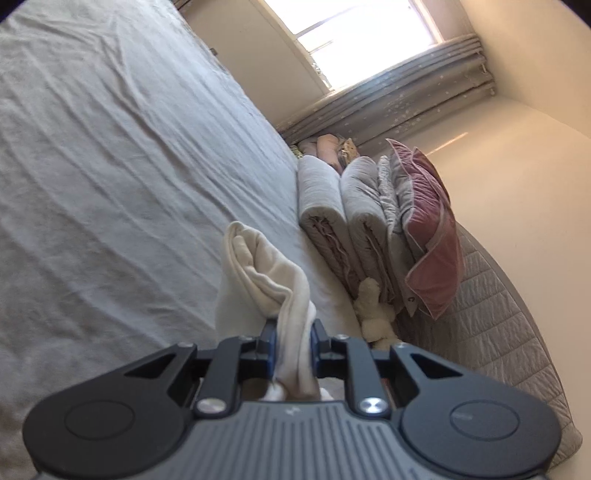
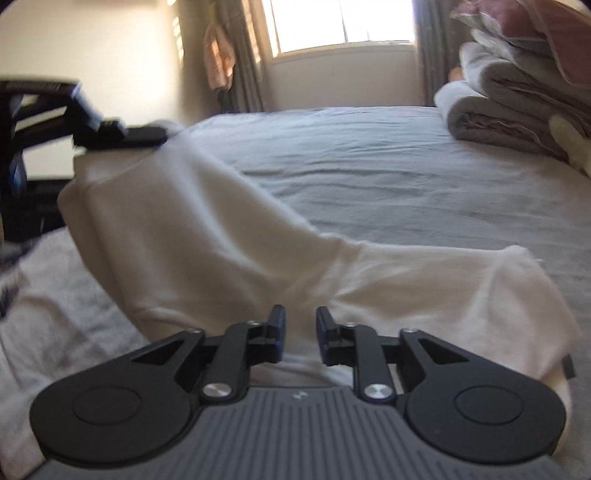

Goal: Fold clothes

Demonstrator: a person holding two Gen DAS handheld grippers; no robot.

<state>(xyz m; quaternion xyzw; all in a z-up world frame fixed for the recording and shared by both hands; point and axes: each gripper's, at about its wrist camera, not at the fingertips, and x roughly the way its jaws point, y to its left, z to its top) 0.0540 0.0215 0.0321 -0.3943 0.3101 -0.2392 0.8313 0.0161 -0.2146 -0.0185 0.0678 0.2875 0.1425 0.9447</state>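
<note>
A cream-white garment [image 1: 258, 266] is bunched between the fingers of my left gripper [image 1: 293, 328], which is shut on it above the bed. In the right wrist view the same garment [image 2: 221, 240] stretches from the upper left, where the left gripper [image 2: 147, 134] holds one edge raised, down across the grey bed sheet [image 2: 406, 177] to the lower right. My right gripper [image 2: 300, 325] hovers over the garment's near part. Its fingers stand slightly apart, and I see nothing pinched between them. This view is blurred.
A stack of folded grey quilts [image 1: 332, 221] with a pink pillow [image 1: 432, 229] and a white soft toy [image 1: 373, 310] sits at the head of the bed [image 1: 110, 166]. The quilts [image 2: 498, 110] show at the right. A window [image 2: 343, 26] with curtains lies beyond.
</note>
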